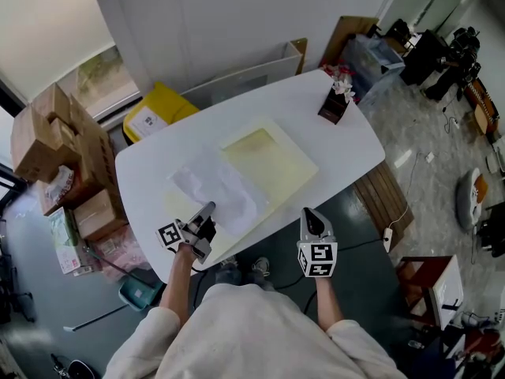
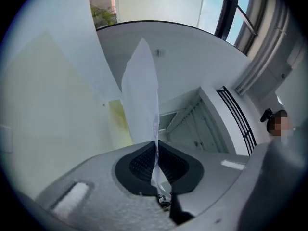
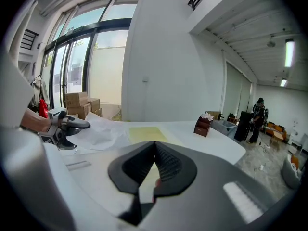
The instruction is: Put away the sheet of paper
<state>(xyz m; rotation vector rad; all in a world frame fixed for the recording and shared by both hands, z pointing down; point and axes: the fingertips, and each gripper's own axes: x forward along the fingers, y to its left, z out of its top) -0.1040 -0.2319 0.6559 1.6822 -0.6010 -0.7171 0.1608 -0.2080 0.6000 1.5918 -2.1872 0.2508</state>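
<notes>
A crumpled white sheet of paper (image 1: 219, 189) lies on the left part of the white table (image 1: 347, 144), partly over a pale yellow clear folder (image 1: 272, 164). My left gripper (image 1: 207, 212) is at the sheet's near edge and shut on it. In the left gripper view the paper (image 2: 143, 90) stands edge-on, pinched between the dark pads (image 2: 139, 162) of the left gripper (image 2: 155, 146). My right gripper (image 1: 312, 216) hovers off the table's front edge, shut on nothing. The right gripper view looks past its jaws (image 3: 155, 146) at the paper (image 3: 103, 129), the folder (image 3: 147, 134) and the left gripper (image 3: 77, 124).
A brown holder with white tissue (image 1: 335, 101) stands at the table's far right end. Cardboard boxes (image 1: 55, 140) and a yellow bin (image 1: 158, 109) sit on the floor to the left. A wooden bench (image 1: 383, 196) is under the table's right side. A person (image 3: 255, 120) stands far back.
</notes>
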